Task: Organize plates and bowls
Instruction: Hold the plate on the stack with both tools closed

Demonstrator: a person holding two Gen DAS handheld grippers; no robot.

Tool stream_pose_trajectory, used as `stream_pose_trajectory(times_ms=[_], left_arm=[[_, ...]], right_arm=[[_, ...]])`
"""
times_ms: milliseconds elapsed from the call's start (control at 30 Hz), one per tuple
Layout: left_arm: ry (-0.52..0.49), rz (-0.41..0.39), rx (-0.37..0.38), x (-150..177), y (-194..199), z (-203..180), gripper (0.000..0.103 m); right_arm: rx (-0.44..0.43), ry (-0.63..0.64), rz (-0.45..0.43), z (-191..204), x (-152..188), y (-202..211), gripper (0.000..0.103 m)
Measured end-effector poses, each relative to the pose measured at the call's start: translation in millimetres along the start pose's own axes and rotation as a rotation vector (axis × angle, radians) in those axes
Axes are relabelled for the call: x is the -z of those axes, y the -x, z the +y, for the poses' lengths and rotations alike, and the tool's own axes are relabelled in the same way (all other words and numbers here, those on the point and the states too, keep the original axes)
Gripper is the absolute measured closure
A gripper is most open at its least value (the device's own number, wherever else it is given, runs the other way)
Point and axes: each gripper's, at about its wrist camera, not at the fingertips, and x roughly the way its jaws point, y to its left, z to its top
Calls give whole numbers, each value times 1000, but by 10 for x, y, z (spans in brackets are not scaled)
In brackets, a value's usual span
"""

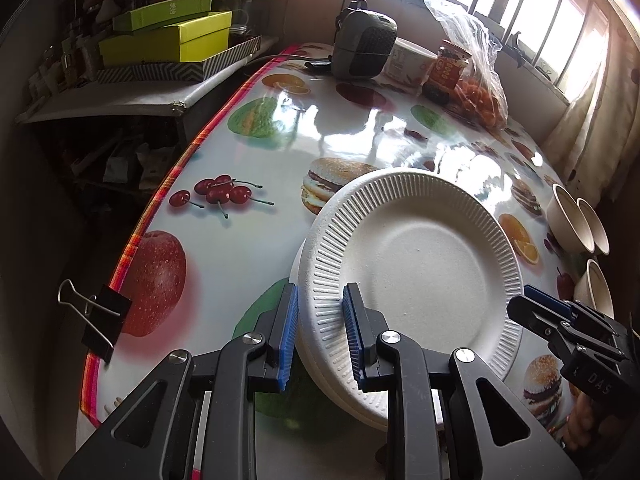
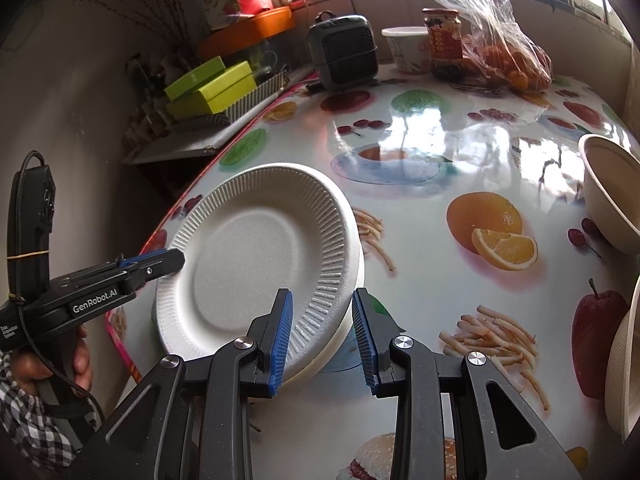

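left hand-held gripper (image 1: 320,336) and right hand-held gripper (image 2: 322,340) each pinch opposite rims of the plates (image 1: 416,264), stacked on the desk (image 1: 248,248) near its edge; bowls (image 1: 576,220) wait beside. level, even pressure should keep the stack together.

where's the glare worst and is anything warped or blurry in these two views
Left wrist view: window blown out, white glare on the glossy tablecloth, shelf side dark. Right wrist view: the same sheen, mid-table. Fisheye bends the table edge in both; the paper plates stay sharp.
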Motion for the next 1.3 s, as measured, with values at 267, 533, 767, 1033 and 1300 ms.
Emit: stream_pose_trajectory(times_ms=[267, 533, 767, 1033, 1300], left_arm=[[-6, 7, -3, 36, 0, -16, 79], [-6, 16, -7, 60, -27, -17, 79], [-6, 17, -7, 65, -33, -22, 79], [-9, 24, -8, 76, -41, -22, 78], [-13, 28, -11, 74, -57, -11, 78]], right_arm=[[11, -3, 6, 4, 37, -7, 73], [22, 6, 11, 13, 50, -15, 73], [26, 7, 10, 10, 52, -20, 73], [24, 6, 9, 2, 54, -24, 73], [29, 6, 11, 8, 52, -26, 71]])
